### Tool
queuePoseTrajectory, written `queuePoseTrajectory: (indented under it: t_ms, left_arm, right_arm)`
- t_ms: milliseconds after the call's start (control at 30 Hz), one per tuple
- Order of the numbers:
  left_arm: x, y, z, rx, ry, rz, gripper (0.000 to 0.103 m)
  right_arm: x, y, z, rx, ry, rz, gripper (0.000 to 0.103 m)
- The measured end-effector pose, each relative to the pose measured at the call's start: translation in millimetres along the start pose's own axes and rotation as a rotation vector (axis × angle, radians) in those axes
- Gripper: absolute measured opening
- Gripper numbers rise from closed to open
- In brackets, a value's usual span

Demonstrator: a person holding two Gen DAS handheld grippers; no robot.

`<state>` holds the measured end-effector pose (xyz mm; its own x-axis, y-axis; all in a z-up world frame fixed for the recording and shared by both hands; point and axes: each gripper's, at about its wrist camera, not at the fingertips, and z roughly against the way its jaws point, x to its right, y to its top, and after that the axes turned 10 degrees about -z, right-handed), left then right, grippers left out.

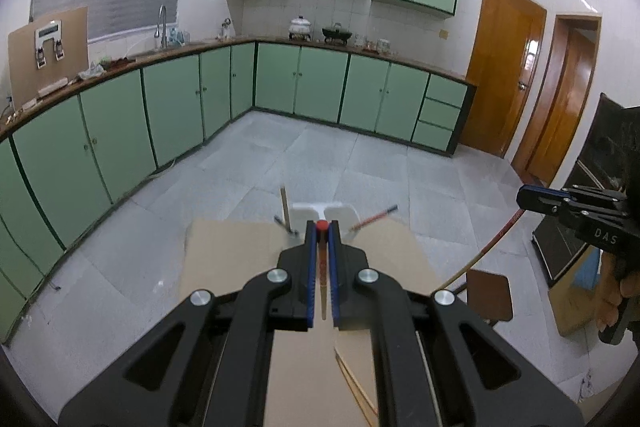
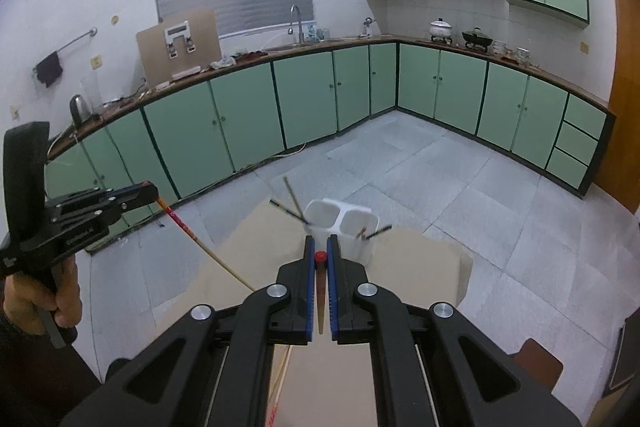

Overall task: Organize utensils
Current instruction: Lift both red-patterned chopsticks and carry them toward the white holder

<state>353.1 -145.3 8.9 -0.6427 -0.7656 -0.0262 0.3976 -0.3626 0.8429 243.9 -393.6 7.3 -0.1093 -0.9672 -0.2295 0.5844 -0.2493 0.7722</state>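
Two tongs were in play, each clenched on one chopstick. The left tongs (image 1: 322,227) gripped a red-tipped chopstick (image 1: 321,267) that ran lengthwise between the blue pads, its red end showing at the tips; seen from the right wrist camera, the left tongs (image 2: 150,189) were held in a hand (image 2: 48,301) at the left edge, with the stick slanting down toward the tan surface (image 2: 420,267). The right tongs (image 2: 320,251) pinched a second red-tipped chopstick (image 2: 321,287) in the same lengthwise way; from the left wrist camera the right tongs (image 1: 522,195) appeared at the right edge, their stick trailing downward. Just beyond both sets of tips stood one white holder (image 2: 366,245) with two compartments, on the tan surface. The left compartment held two sticks (image 2: 292,195), leaning left; the right compartment held what looked like two more (image 2: 378,231), leaning right, though blur made that count uncertain. Both tongs hung above the surface, near the holder but apart from it.
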Motion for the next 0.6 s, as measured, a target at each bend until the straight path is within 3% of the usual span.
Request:
queuePoseTrajectory:
  t_ms: [333,600]
  left_arm:
    - [-12.4,53.7,-48.9,0.065,0.071,0.003,0.005]
    - [-19.2,79.4,-97.9,0.106,0.073,0.019,0.005]
  right_arm:
    - [11.1,63.7,-40.1,0.024,-0.016,-0.06,0.006]
    - [25.8,107.9,-83.2,0.078,-0.052,-0.099,0.006]
